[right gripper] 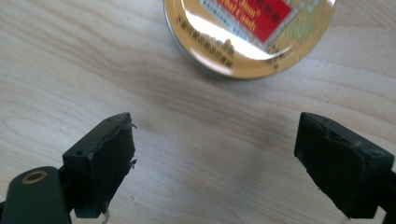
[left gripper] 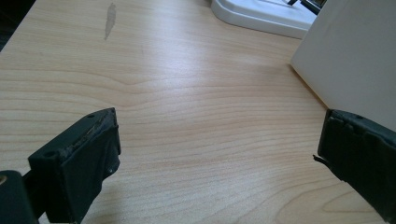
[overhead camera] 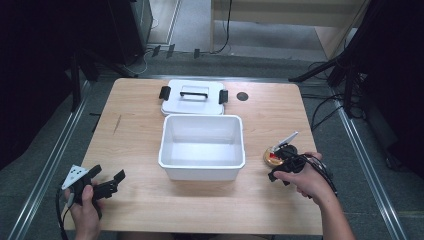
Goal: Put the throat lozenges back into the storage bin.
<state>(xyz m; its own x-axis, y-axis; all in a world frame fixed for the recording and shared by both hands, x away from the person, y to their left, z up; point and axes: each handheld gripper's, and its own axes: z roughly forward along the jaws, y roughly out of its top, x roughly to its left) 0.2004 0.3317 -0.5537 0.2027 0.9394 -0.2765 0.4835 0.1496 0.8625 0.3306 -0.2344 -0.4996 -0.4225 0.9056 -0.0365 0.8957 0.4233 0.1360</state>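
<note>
Gold tin [right gripper: 250,35] cut off at top; right tool [right gripper: 215,163] spread, empty.

A round gold tin [right gripper: 250,35] with a red label lies flat on the table [overhead camera: 150,200].

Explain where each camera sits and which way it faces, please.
High view: above the person's side, looking forward and down at the table; both hands, left gripper, right gripper.
Left gripper view: along open jaws to the white box.
Right gripper view: down, open jaws near the gold tin.
Shared: tin, box.
</note>
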